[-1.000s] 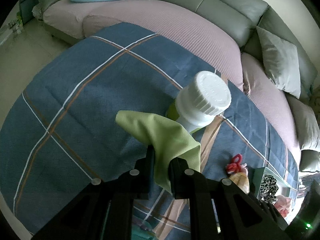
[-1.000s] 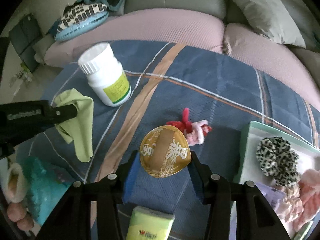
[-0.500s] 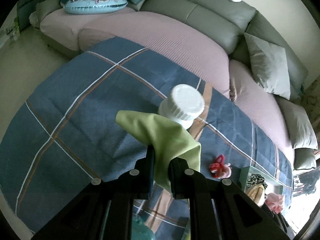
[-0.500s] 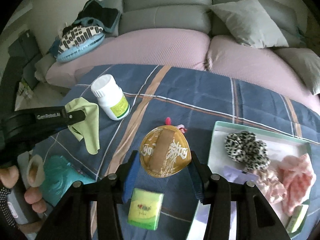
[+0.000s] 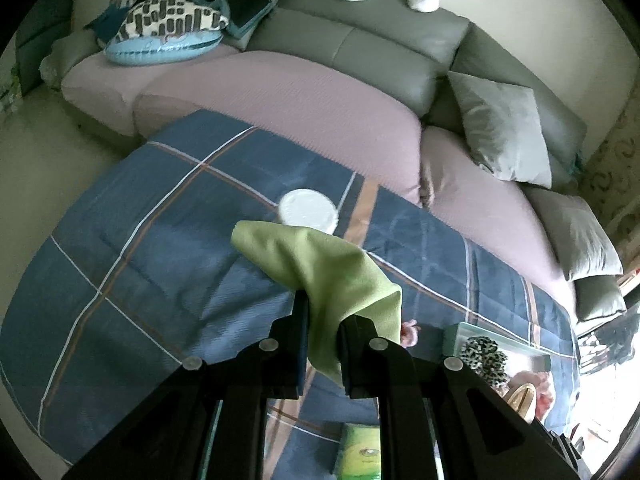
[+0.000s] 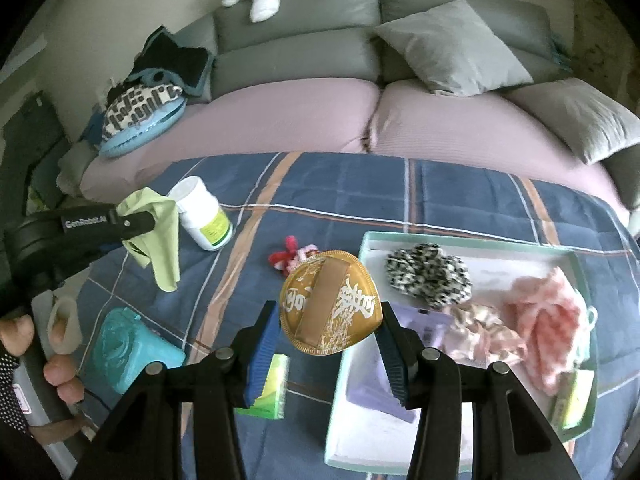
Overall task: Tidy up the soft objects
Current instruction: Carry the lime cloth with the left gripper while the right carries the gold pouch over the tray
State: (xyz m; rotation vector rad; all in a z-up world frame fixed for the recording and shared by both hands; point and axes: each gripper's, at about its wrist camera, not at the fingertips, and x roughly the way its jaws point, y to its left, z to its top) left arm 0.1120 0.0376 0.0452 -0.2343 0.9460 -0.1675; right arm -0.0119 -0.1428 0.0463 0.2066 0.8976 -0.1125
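Lime-green soft cloth (image 5: 332,276) hangs pinched in the closed left hand-held gripper (image 5: 323,322), above the blue plaid blanket (image 5: 132,248). The right hand-held gripper (image 6: 329,328) clamps a round gold fabric pouch (image 6: 330,309) with white Chinese characters, beside the pale green tray (image 6: 460,240). The tray already holds a leopard-print scrunchie (image 6: 427,274) and pink cloths (image 6: 548,312), so sorting looks partly done. A red-and-pink soft toy (image 6: 292,257) remains on the blanket. The left tool's side reads "GenRobot.AI"; the white bottle's (image 6: 202,213) label is illegible.
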